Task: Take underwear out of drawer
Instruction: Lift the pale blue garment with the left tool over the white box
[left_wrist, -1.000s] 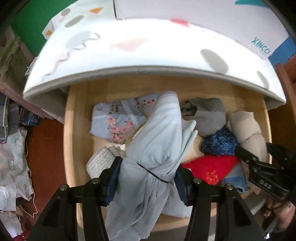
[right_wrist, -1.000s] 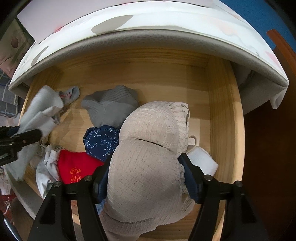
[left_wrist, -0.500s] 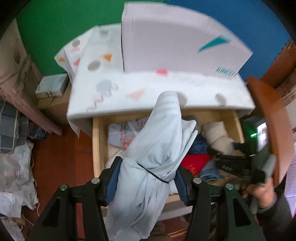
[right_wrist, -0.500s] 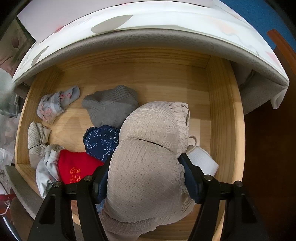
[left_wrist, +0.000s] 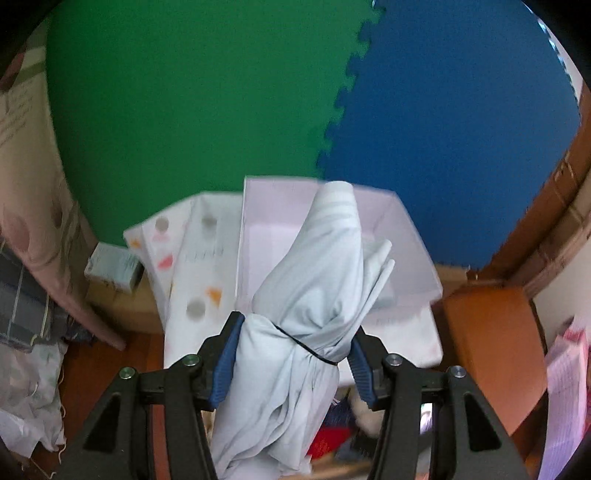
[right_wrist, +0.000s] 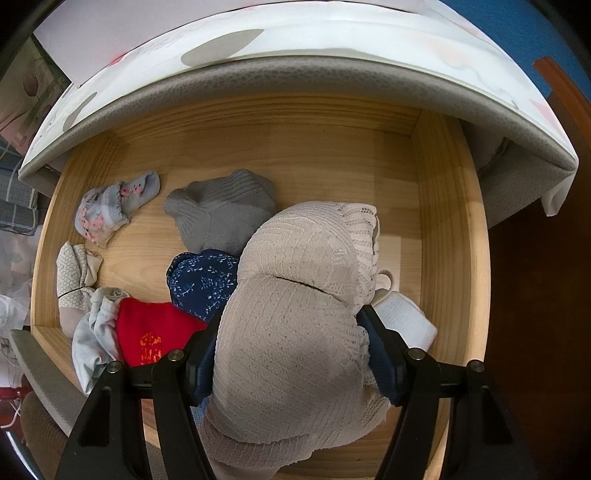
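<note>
With your left gripper jaws clamped on the pale blue underwear above the drawer, lift the right gripper, jaws pinching the beige underwear, straight toward 12 o'clock, clear of the rim.

Matt wooden drawer, ribbed knit beige underwear, smooth pale-blue cloth

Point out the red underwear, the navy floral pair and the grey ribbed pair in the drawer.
red underwear (right_wrist: 147, 325), right wrist view, centre of fabric.
navy floral pair (right_wrist: 201, 282), right wrist view, visible middle.
grey ribbed pair (right_wrist: 221, 212), right wrist view, centre.
</note>
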